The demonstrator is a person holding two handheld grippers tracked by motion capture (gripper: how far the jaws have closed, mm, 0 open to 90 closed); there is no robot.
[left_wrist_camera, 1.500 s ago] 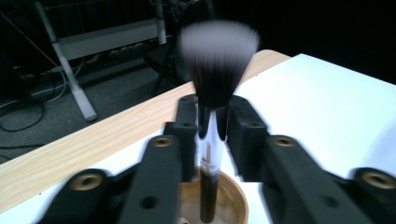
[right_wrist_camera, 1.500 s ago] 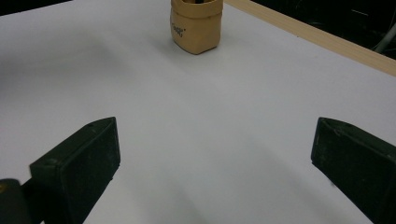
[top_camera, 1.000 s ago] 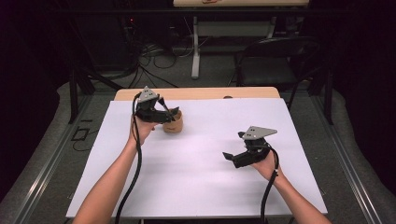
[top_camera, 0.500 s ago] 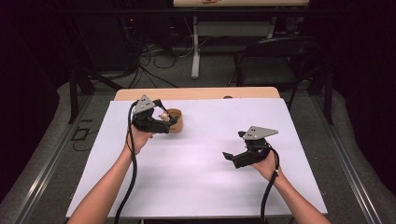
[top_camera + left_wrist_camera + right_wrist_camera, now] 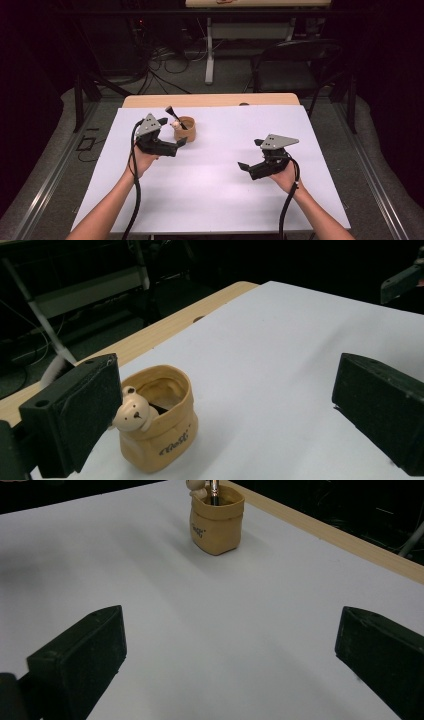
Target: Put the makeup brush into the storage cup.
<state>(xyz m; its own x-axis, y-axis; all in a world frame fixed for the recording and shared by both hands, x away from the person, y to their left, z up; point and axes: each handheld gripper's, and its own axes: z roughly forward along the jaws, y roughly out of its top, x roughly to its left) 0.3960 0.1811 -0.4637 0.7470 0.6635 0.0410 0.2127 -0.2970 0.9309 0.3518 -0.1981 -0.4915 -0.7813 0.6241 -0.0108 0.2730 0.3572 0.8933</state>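
Tan and soft-looking, the little pouch-shaped holder (image 5: 161, 426) stands upright on the white sheet of the bench (image 5: 225, 200), near its far left corner, with a bear figure (image 5: 132, 413) at its rim and a dark pen (image 5: 176, 118) leaning out of it. The left claw (image 5: 176, 145) hangs just beside the holder, released, jaws spread wide and grasping nothing. The right claw (image 5: 246, 167) hovers well apart over bare sheet, likewise released and empty. The step in hand looks like the left claw drawing off from the holder. Doing it well likely means moving the near jaw away level, clear of the bear and the pen, so the light holder is not tipped.
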